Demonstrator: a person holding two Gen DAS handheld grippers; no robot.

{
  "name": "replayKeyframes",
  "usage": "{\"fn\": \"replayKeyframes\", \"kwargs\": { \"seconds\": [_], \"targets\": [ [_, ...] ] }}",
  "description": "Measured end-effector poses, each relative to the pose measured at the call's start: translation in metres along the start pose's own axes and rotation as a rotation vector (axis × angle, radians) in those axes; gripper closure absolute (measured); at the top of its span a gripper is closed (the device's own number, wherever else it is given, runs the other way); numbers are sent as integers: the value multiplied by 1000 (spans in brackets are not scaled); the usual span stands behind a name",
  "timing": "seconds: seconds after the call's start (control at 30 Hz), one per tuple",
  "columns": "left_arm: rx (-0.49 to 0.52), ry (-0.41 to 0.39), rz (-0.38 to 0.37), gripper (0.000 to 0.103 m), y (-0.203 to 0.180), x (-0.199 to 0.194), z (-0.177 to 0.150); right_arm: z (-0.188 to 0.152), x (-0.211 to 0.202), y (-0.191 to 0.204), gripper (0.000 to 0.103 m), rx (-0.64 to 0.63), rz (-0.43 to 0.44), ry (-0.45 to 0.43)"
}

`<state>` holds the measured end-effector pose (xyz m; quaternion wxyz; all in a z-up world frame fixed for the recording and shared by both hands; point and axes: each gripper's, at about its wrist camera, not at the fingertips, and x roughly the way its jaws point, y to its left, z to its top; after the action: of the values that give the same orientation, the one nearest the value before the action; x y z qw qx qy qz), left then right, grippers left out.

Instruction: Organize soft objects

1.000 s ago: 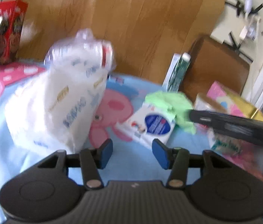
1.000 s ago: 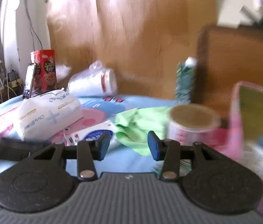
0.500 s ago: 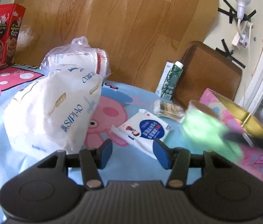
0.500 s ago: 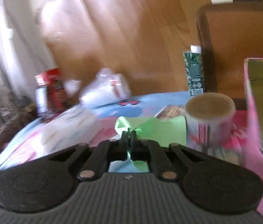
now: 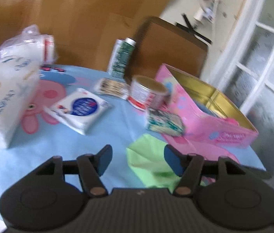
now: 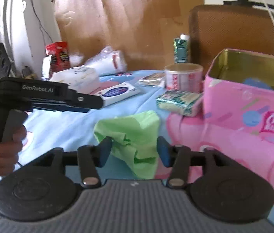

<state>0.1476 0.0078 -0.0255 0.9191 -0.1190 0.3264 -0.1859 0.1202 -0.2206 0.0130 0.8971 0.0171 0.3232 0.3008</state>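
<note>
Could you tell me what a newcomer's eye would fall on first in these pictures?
Probably the crumpled green cloth on the blue cartoon tablecloth, lying between the open fingers of the right tool, whose jaws have just been opening. Next, the open pink biscuit tin to its right, gold inside.

Table point(image 5: 63, 151) layout
Cloth point(image 6: 133, 136) lies nearest; box point(image 6: 240, 104) to its right; wipes pack point(image 6: 117, 93) and tissue bag point(image 5: 4, 97) left; can point(image 6: 182, 75) behind.
</note>
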Motion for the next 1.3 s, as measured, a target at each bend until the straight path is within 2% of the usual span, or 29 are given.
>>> {"fn": "replayKeyframes", "kwargs": {
  "seconds": [0.13, 0.2, 0.23, 0.27, 0.3, 0.33, 0.37, 0.43, 0.6, 0.7, 0.77, 0.9, 1.1, 1.13, 1.17, 1.2, 1.23, 1.3],
  "targets": [
    [43, 65, 31, 43, -14, 16, -3, 1, 13, 1, 48, -23, -13, 25],
    [39, 117, 34, 52, -14, 27, -7, 1, 18, 0, 48, -26, -18, 41],
    [53, 97, 36, 61, -16, 24, -10, 1, 21, 1, 48, -38, -26, 51],
    [63, 116, 11, 73, -18, 26, -11, -1, 20, 3, 58, -68, -34, 50],
    [72, 122, -3, 81, -23, 26, -11, -3, 19, 6, 70, -102, -45, 48],
    [78, 135, -29, 98, -27, 27, -9, -4, 20, 8, 88, -125, -43, 41],
    [91, 128, -33, 98, -33, 26, -5, -4, 19, 7, 93, -113, -14, 44],
    [145, 84, -45, 98, -49, 20, 8, -3, 15, 7, 94, -106, -20, 18],
    [241, -19, -145, 98, -96, 19, 58, 24, -20, -11, 94, -101, -114, -186],
    [314, -51, -155, 97, -122, 45, 79, 44, -30, -36, 94, -73, -189, -269],
    [310, -31, -140, 95, -134, 73, 90, 54, -26, -54, 94, -56, -243, -283],
    [293, 31, -100, 94, -143, 114, 97, 65, -3, -90, 94, -17, -316, -245],
    [307, 76, -50, 91, -144, 145, 93, 73, 20, -131, 93, 55, -292, -135],
    [300, 86, -46, 85, -144, 149, 94, 75, 23, -134, 93, 71, -283, -117],
    [292, 92, -35, 69, -143, 153, 94, 76, 27, -140, 90, 87, -275, -93],
    [281, 90, -11, 60, -142, 156, 96, 78, 32, -144, 90, 94, -274, -58],
    [275, 80, -1, 56, -141, 157, 97, 79, 37, -145, 90, 90, -291, -26],
    [263, 71, 3, 56, -140, 153, 101, 81, 46, -149, 88, 47, -409, -20]
  ]
}}
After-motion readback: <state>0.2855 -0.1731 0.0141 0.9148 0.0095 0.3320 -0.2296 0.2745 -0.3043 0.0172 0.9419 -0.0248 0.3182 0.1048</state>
